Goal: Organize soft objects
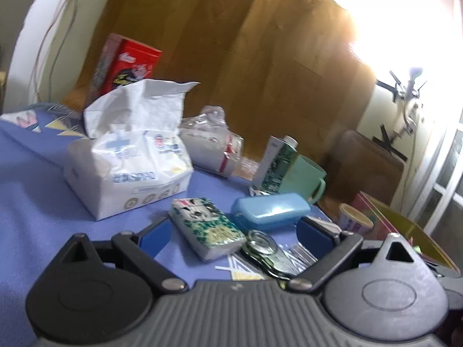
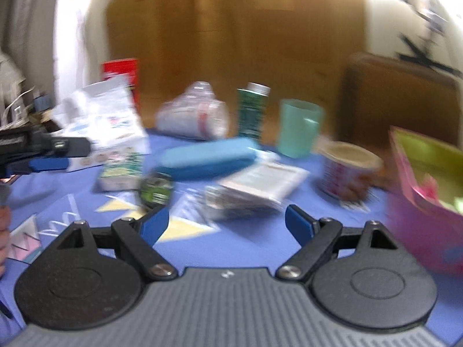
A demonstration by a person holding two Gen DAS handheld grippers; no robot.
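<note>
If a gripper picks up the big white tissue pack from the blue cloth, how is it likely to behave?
The tissue pack looks soft: its plastic wrap is wrinkled, so it would probably dent under the pads rather than resist. A loose tissue stands out of the top and would likely flop or pull free. It seems bulky but probably light, so unlikely to roll.

red box (image 1: 127, 63): upright at the back, behind the white pack
green carton (image 1: 276, 162): standing, silver cap on top
mint mug (image 1: 303, 176): just beside the carton
blue hard case (image 1: 270, 209): lying flat in front of them
paper cup (image 2: 348, 167): near the table's right edge
pink box (image 2: 428, 190): open, yellow-green inside
wooden panel (image 1: 260, 57): filling the background
</note>
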